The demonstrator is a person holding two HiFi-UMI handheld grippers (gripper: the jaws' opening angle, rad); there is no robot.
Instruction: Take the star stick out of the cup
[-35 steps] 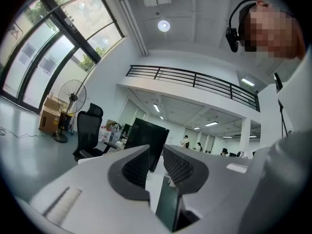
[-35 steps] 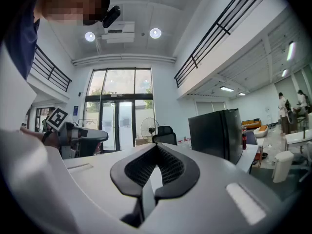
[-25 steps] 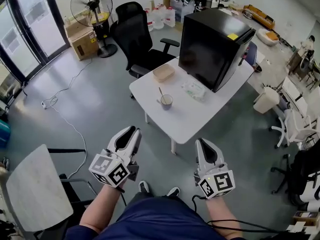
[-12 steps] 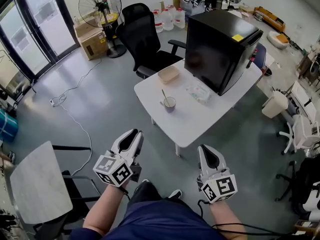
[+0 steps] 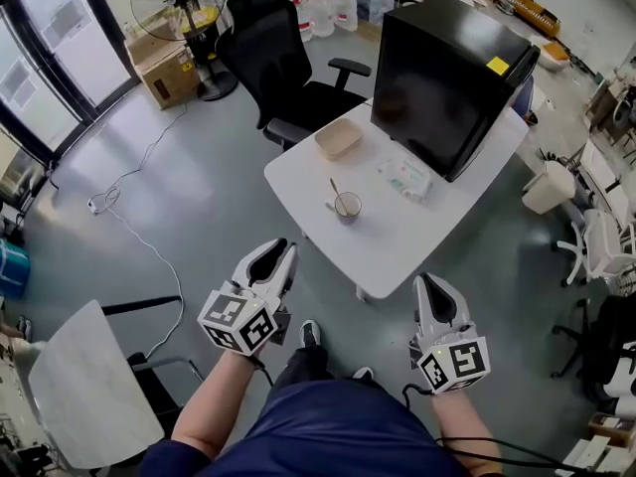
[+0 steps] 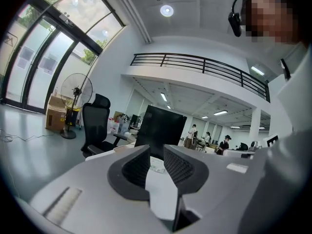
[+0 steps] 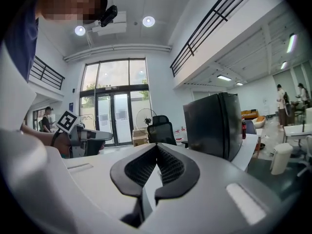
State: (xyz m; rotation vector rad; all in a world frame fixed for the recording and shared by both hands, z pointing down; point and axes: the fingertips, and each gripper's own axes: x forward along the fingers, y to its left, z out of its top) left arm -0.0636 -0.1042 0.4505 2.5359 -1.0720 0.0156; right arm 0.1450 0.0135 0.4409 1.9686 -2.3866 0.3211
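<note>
A small cup stands near the middle of the white table, and a thin stick leans out of it toward the far left. Its star end is too small to make out. Both grippers hang in the air short of the table's near edge, well apart from the cup. My left gripper is open with a narrow gap and nothing between its jaws. My right gripper is shut and empty, its tips touching. The cup does not show in either gripper view.
A large black cabinet fills the table's far right. A tan bowl and a flat packet lie beyond the cup. A black office chair stands behind the table, and a small grey table is at my near left.
I have stepped toward the white table, so it and the cup sit nearer to both grippers. The cup and stick have not moved. Neither gripper has changed its state.
</note>
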